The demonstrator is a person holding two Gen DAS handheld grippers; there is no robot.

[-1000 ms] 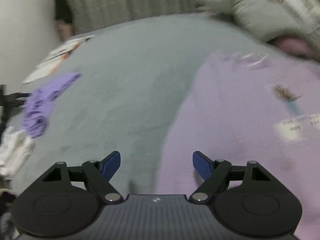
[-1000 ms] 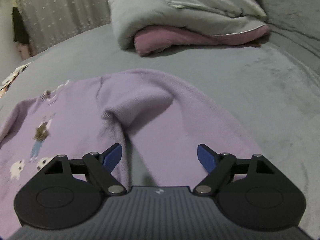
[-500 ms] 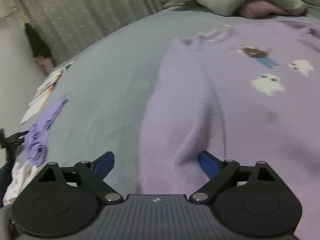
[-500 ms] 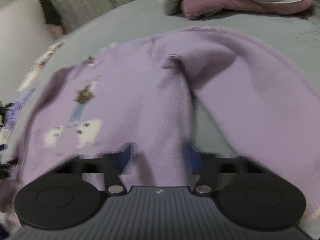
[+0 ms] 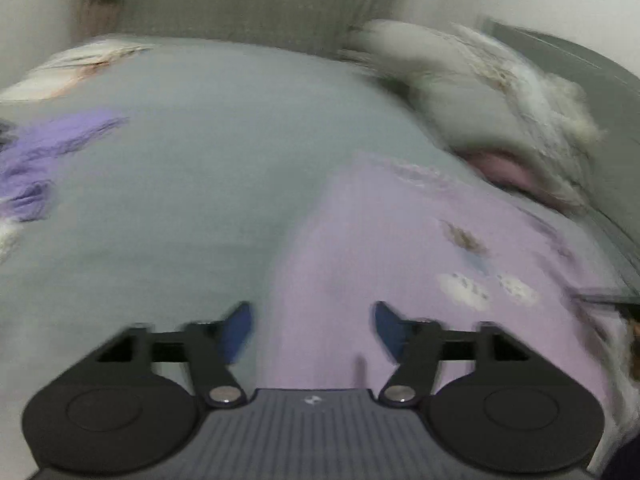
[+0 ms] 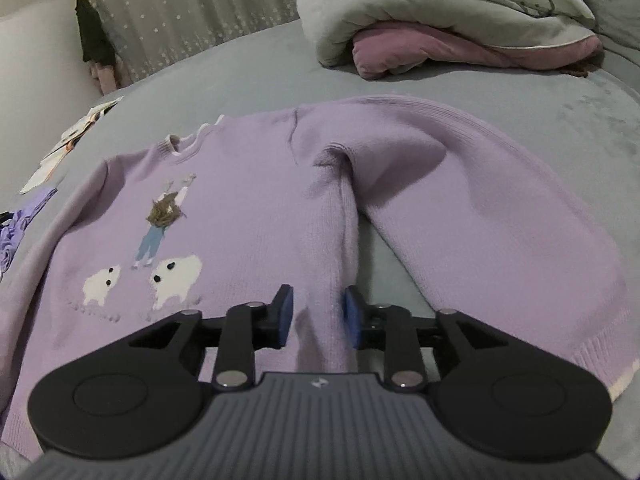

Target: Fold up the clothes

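Since a moment ago the right hand-held gripper (image 6: 317, 314) has let go: its jaws have just been opening, part-way apart astride the lilac sweater's (image 6: 248, 216) side edge. Left hand-held gripper (image 5: 312, 330), blurred, has widened, jaws apart over the sweater's edge. Sweater lies flat on the grey bed (image 6: 248, 72); folded duvet (image 6: 400, 4) beyond.

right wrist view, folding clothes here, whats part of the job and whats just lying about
Job in hand:
- lilac sweater, spread flat on the bed
- right gripper, jaws just opening, astride the sweater's side edge

Lying about:
- folded grey and pink bedding
- papers
- purple garment at the left edge
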